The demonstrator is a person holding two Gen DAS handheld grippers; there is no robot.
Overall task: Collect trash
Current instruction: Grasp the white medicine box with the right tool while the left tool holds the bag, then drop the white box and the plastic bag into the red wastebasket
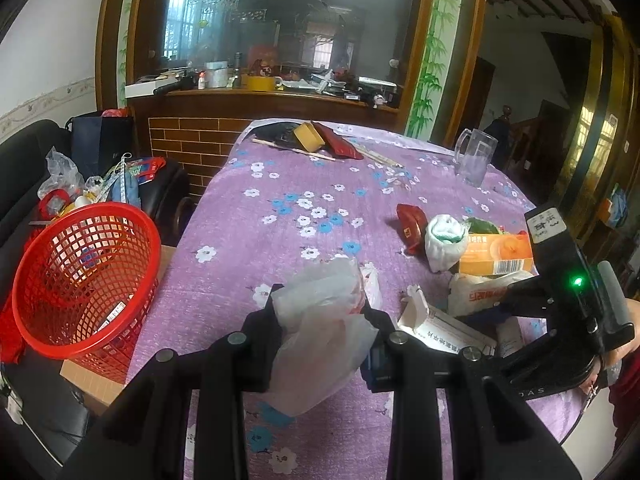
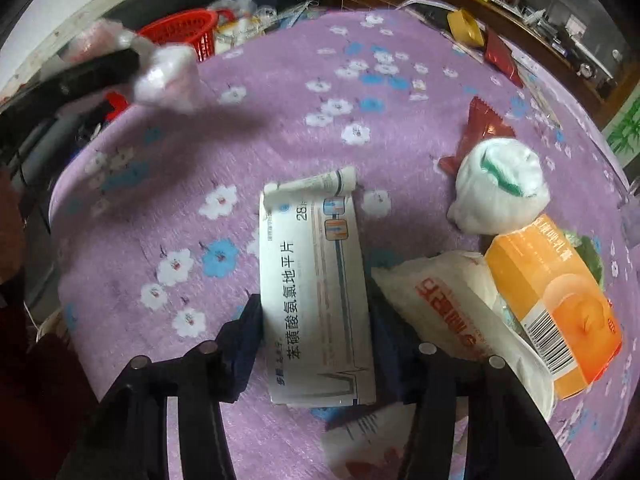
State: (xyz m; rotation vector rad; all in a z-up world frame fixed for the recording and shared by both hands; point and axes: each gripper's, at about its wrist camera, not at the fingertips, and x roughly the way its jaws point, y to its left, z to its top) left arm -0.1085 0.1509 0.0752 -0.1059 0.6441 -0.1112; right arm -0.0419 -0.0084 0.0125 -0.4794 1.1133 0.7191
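While left gripper (image 1: 324, 320) clamps crumpled plastic bag (image 1: 324, 312) above table, red basket (image 1: 84, 276) waits at 9 o'clock — likely drop target. Right gripper (image 2: 316, 320) straddles white medicine box (image 2: 316, 292) flat on purple cloth (image 2: 280, 128) — pads probably touching, grip unconfirmed.

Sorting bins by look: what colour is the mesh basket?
Red mesh basket, clearest in the left wrist view.
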